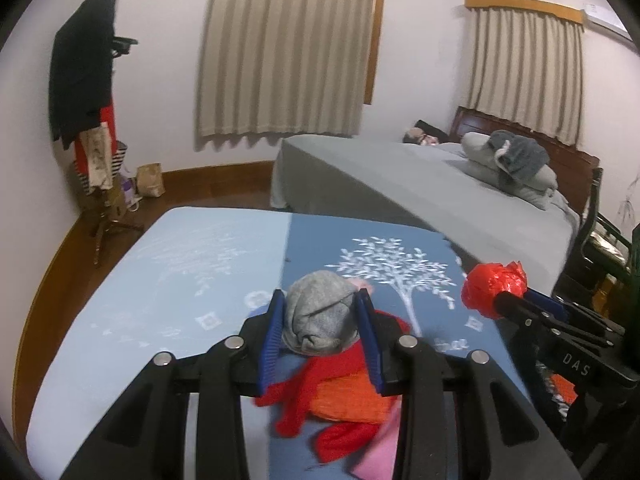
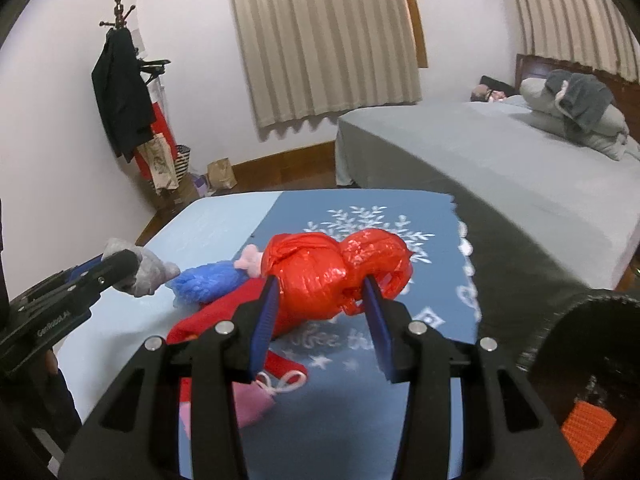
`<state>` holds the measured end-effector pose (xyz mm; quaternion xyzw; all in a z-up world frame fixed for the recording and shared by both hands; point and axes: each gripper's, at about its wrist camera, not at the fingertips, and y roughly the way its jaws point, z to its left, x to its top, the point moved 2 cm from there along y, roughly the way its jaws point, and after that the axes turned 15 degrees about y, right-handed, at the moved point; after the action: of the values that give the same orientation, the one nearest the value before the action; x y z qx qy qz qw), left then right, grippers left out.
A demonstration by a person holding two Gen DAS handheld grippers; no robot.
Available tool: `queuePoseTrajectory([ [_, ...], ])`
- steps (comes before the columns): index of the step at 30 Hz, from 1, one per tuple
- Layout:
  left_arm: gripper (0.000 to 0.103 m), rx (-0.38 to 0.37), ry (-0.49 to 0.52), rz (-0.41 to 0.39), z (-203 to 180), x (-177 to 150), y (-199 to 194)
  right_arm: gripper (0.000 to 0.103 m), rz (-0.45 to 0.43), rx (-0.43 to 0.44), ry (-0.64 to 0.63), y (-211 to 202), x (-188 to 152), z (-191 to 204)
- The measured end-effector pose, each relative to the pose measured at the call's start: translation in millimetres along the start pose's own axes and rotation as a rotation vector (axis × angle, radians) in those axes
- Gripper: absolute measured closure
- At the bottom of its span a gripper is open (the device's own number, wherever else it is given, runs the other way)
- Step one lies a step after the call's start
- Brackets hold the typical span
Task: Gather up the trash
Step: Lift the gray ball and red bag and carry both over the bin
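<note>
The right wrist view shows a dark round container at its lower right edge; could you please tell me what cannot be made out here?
- Dark container, right wrist view: cut off by the frame edge; contents unclear.
- Pile beneath the gray bundle, left wrist view: partly hidden by the left gripper.
- Items on the coat rack: too small to identify.

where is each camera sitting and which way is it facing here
Left wrist: on the left gripper, looking along its fingers over the blue tree-print table cover toward the curtains; it grips a grey crumpled cloth wad.
Right wrist: on the right gripper, same heading; it grips a red crumpled plastic bag.
Shared: each shows the other gripper and its load, plus the grey bed.
</note>
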<state>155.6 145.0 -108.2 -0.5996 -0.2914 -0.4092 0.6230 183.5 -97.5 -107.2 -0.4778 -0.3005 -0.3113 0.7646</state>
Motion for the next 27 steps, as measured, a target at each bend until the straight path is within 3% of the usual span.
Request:
queuePoseTrajectory([
  [27, 0.067, -0.284, 0.157, -0.023, -175.5, 30.3, 15.4, 0.062, -0.136, -0.264, 0.186, -88.9, -1.6, -154.0],
])
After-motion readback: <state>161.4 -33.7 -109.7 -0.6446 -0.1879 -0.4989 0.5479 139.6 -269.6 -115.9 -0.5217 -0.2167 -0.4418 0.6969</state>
